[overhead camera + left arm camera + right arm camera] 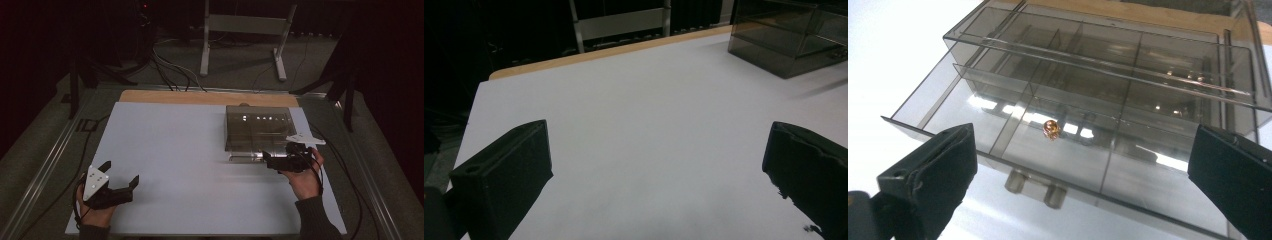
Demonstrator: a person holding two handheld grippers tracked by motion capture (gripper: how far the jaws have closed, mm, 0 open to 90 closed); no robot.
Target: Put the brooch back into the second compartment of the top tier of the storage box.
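Organizer (pixel 1088 100) of smoked plastic sits at the tabletop's (pixel 165 150) far right, drawer pulled out; we see the right claw (pixel 1083 170) wide open before it, the left claw (pixel 120 172) likewise open, empty.

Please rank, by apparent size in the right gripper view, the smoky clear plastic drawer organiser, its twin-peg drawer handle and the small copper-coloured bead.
1. Smoky clear plastic drawer organiser
2. Twin-peg drawer handle
3. Small copper-coloured bead, inside the pulled-out drawer

The handle sits nearer the camera, yet the order looks safe.

You wear dark grey long sleeves (pixel 317 217) and carry two black grippers, left (pixel 121 182) and right (pixel 265 157), each with a pale triangular plate and black cable.
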